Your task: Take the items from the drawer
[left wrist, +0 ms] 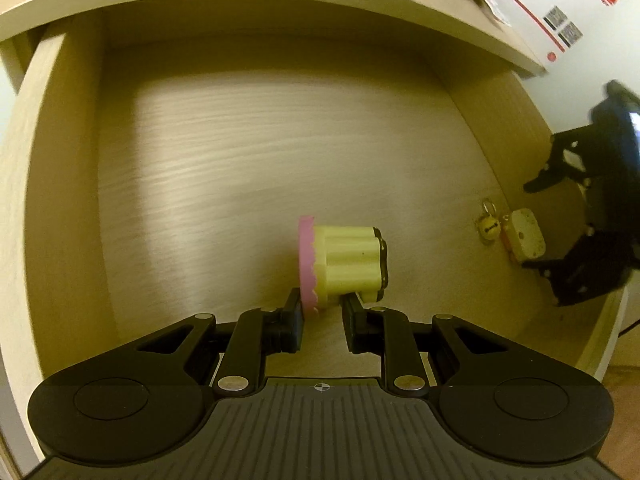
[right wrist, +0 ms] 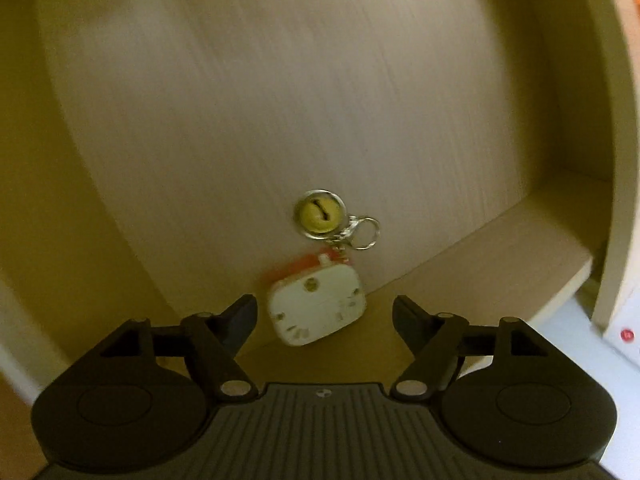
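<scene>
Open wooden drawer; two items on its floor. Left gripper is closed to a narrow gap on the near edge of a toy cupcake, which lies on its side mid-floor: pink scalloped rim against one pad, pale-yellow fluted body against the other. It looks like light, rigid plastic; the ribbed body should give better purchase than the thin rim, which could pivot out of a shallow pinch. Right gripper has its jaws wide apart and holds nothing; the white keychain charm lies between the fingers, nearer the left one, not visibly touched. Its chain, clasp and small gold bell trail away across the floor. The charm is judged small, light and hard-shelled; best taken across its flat white body, since the loose chain will dangle and swing. The charm sits close to the drawer's right side wall, leaving little finger room there. The floor elsewhere is bare. The desktop overhang covers the back, so lifts should go up and toward the front.
</scene>
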`<state>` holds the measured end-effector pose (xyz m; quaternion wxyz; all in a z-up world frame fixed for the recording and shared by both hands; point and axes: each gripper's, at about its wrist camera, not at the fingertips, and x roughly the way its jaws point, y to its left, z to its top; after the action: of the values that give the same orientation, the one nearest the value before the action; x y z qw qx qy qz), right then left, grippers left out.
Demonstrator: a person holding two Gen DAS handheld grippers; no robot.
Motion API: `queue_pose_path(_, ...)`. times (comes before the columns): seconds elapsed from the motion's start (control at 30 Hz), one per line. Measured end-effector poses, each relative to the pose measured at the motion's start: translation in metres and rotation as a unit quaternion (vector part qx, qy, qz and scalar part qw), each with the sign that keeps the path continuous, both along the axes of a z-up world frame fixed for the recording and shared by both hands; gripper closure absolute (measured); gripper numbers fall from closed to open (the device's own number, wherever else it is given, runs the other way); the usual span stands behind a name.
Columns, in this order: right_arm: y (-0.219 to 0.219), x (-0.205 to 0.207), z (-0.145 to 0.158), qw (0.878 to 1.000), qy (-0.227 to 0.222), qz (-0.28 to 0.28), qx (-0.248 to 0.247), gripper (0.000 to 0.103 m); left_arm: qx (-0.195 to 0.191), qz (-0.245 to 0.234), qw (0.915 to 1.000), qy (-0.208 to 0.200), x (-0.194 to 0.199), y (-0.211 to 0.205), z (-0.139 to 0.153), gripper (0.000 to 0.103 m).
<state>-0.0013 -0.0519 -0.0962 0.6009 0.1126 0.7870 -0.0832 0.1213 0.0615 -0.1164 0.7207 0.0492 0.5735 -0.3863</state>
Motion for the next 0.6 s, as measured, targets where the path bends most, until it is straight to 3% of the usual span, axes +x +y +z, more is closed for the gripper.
queue_pose_path(0.07, -0.007, -0.001, -0.01, 1.0, 0.007, -0.012, 0.006, 0.03, -0.001, -0.002, 1.0, 0.001, 0.0, 0.001, 0.0, 0.08)
queue_pose_path(0.1, -0.009, 0.0, -0.013, 1.0, 0.005, -0.015, 0.01, 0.043, 0.0, -0.004, 1.0, 0.002, 0.0, 0.002, 0.0, 0.08)
queue_pose_path(0.13, -0.01, 0.0, -0.014, 1.0, 0.005, -0.018, 0.011, 0.044, 0.0, -0.006, 1.0, 0.003, 0.0, 0.002, -0.001, 0.08)
queue_pose_path(0.23, -0.019, 0.006, -0.006, 0.998, -0.017, -0.053, -0.02, 0.044, 0.001, -0.012, 0.9999, 0.007, 0.001, 0.001, -0.002, 0.08)
queue_pose_path(0.33, -0.03, 0.018, 0.012, 0.989, -0.066, -0.126, -0.035, 0.044, 0.004, -0.022, 0.9997, 0.007, 0.001, -0.001, -0.002, 0.08)
queue_pose_path(0.43, -0.031, 0.031, 0.029, 0.981, -0.112, -0.153, -0.051, 0.044, 0.009, -0.036, 0.9993, -0.001, -0.001, -0.005, -0.001, 0.08)
queue_pose_path(0.5, -0.035, 0.032, 0.04, 0.968, -0.144, -0.198, -0.053, 0.044, 0.008, -0.042, 0.9991, -0.003, -0.002, -0.007, 0.0, 0.08)
queue_pose_path(0.6, -0.044, 0.015, 0.056, 0.93, -0.195, -0.308, -0.042, 0.044, 0.011, -0.054, 0.9984, -0.009, -0.003, -0.01, 0.001, 0.08)
